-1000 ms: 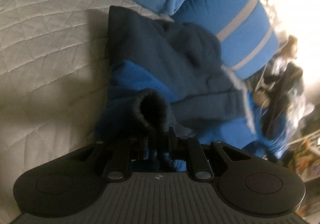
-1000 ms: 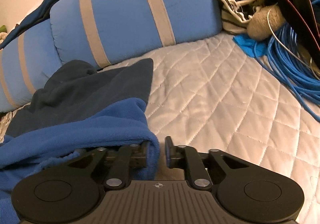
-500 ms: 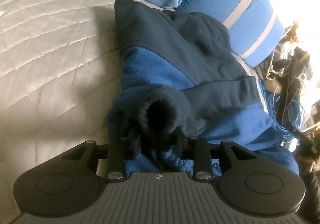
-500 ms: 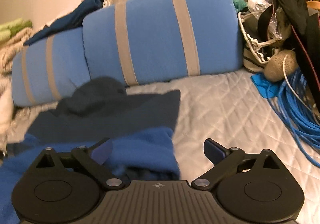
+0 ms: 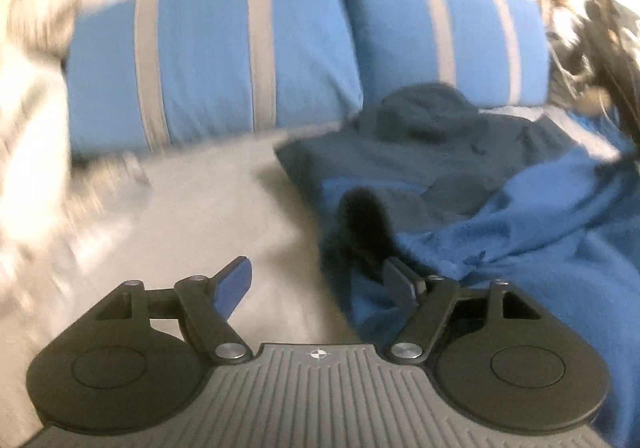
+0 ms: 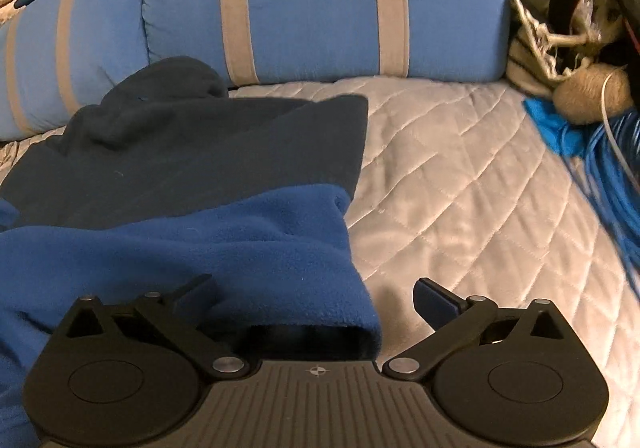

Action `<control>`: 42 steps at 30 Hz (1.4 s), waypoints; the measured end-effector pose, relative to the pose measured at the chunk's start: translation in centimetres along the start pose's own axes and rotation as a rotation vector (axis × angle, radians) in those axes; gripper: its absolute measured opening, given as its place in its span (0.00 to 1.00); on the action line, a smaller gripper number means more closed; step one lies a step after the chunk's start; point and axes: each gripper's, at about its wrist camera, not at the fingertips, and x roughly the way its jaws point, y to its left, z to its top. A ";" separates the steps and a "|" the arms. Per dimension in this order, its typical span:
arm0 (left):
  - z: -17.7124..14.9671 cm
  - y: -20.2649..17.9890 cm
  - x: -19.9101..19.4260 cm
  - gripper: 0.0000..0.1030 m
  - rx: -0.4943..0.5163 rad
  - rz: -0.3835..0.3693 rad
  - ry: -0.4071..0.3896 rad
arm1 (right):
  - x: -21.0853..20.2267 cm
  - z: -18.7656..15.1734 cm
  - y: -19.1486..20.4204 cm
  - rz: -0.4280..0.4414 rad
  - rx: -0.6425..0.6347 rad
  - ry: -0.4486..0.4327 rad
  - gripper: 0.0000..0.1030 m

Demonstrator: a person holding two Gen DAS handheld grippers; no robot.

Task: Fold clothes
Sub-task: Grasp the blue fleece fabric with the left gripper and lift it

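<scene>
Fleece jacket (image 6: 192, 208) lies on the quilted bed (image 6: 460, 188), long axis toward the pillows. Your right gripper (image 6: 316, 300), jaws spread, straddles its blue hem; your left gripper (image 5: 320, 280), also spread, sits left of the cuff (image 5: 364, 216).

The fleece garment (image 6: 192, 208), navy above and royal blue below, lay rumpled on the quilt, spread forward and left of the right tool; its dark cuff (image 5: 362, 224) opened just ahead of the left tool.
</scene>
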 end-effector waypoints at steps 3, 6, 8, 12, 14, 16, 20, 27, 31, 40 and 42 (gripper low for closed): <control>0.1 1.0 -1.9 0.71 -0.072 -0.048 -0.015 | -1.9 0.0 0.6 -0.054 -0.073 -0.055 1.00; 0.0 2.6 -3.9 0.71 -0.181 -0.144 -0.019 | -4.3 -0.1 0.4 -0.098 -0.110 -0.114 1.00; -0.5 3.6 -5.1 0.71 -0.240 -0.222 -0.016 | -6.0 0.0 -0.4 -0.103 -0.092 -0.145 1.00; -2.5 5.4 -6.8 0.72 -0.371 -0.404 0.001 | -9.2 -0.2 -2.2 -0.079 -0.032 -0.196 1.00; -4.1 6.1 -7.3 0.72 -0.433 -0.481 0.008 | -10.3 -0.5 -2.8 -0.072 -0.017 -0.207 1.00; -5.9 6.4 -7.3 0.71 -0.491 -0.552 0.026 | -11.4 -0.9 -3.4 -0.065 -0.003 -0.218 1.00; -9.6 7.1 -5.8 0.71 -0.665 -0.702 0.072 | -13.6 -1.6 -4.6 -0.051 0.026 -0.240 1.00; -14.5 6.6 -3.1 0.64 -0.947 -0.901 0.107 | -16.7 -3.0 -6.3 -0.024 0.070 -0.262 1.00; -15.3 5.9 -3.7 0.44 -0.987 -0.964 0.097 | -17.7 -4.2 -6.7 -0.019 0.069 -0.257 1.00; -13.7 4.4 -6.9 0.16 -0.968 -1.005 0.044 | -19.1 -5.7 -7.1 0.001 0.085 -0.260 1.00; -13.0 4.3 -7.5 0.15 -0.957 -0.967 0.050 | -19.4 -5.9 -7.2 0.008 0.092 -0.261 1.00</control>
